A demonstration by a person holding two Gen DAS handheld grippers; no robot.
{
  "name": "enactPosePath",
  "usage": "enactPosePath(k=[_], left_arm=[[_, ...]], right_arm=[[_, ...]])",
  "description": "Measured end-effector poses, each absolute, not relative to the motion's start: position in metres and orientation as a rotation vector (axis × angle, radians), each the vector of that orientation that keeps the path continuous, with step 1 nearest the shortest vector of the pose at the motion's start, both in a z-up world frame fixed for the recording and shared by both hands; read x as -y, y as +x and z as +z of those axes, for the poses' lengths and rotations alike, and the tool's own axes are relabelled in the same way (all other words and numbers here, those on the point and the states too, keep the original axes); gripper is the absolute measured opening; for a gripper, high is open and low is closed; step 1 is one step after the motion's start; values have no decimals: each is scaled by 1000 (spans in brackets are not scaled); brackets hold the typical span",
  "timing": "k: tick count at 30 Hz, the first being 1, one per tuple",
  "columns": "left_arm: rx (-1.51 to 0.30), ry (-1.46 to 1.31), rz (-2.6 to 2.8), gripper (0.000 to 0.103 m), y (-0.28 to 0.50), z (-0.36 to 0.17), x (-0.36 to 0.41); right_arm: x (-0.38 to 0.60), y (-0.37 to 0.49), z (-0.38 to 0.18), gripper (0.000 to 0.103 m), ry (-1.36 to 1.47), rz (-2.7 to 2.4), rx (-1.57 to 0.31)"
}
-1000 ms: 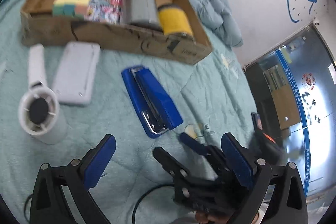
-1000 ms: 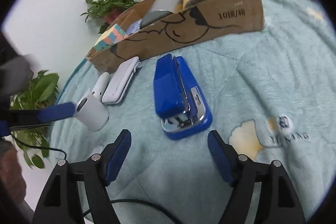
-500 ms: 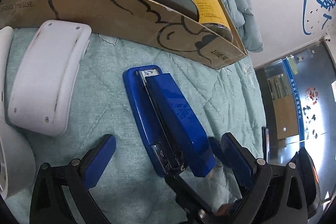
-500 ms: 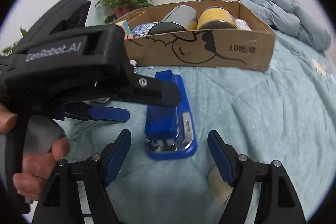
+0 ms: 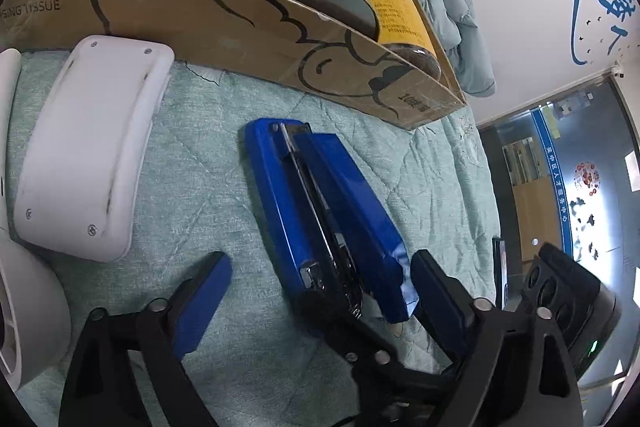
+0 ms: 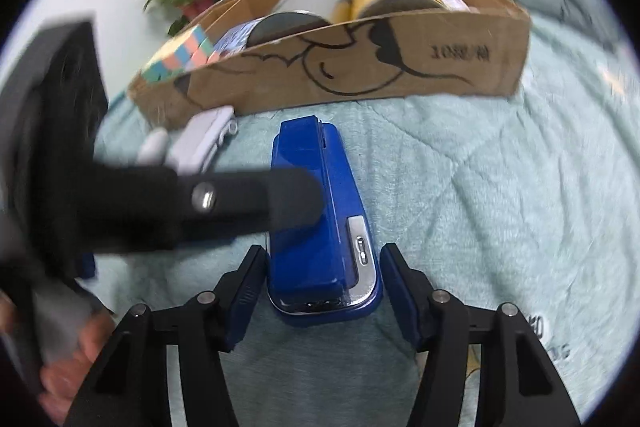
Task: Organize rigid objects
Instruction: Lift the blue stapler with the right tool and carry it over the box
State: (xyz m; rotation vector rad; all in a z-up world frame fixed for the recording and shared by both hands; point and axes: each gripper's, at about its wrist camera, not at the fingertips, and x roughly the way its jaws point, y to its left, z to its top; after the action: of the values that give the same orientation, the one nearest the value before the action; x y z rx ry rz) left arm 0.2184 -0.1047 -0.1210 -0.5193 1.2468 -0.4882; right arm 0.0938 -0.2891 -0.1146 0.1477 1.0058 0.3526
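In the left wrist view, one blue stapler (image 5: 332,219) lies mid-frame on the quilt (image 5: 208,163) between the closing, unclamped left tongs (image 5: 320,301), below one cardboard box (image 5: 224,23), while the right wrist view shows the closing right tongs (image 6: 323,291) flanking its near end without clear contact.

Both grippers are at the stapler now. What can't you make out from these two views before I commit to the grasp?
- Stapler: its middle is hidden by the left gripper's finger in the right view; its near end is hidden by the right gripper's finger in the left view.
- Right gripper, closing: pad contact unclear, motion blur.
- Left gripper, closing: left pad clear of stapler; right pad contact unclear.
- Box: left end cut off by the left view's edge.
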Motion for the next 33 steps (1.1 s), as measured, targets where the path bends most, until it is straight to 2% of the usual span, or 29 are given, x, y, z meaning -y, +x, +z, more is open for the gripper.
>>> enactPosePath(k=[3, 4, 6, 18, 19, 33], left_arm=[[-1257, -585, -550, 69, 217, -124, 107], [-1254, -597, -558, 64, 216, -123, 107], [-1247, -596, -555, 64, 216, -122, 106], [-1215, -502, -557, 62, 205, -104, 107], [-1213, -500, -563, 58, 205, -101, 106], [-1062, -510, -548, 58, 210, -40, 59]], right_arm=[[302, 101, -114, 57, 269, 379, -1053], [306, 105, -113, 53, 302, 386, -1065], [312, 110, -111, 43, 328, 404, -1083], [298, 94, -102, 42, 264, 426, -1060], [297, 93, -101, 31, 268, 430, -1060], [256, 101, -49, 31, 177, 497, -893]])
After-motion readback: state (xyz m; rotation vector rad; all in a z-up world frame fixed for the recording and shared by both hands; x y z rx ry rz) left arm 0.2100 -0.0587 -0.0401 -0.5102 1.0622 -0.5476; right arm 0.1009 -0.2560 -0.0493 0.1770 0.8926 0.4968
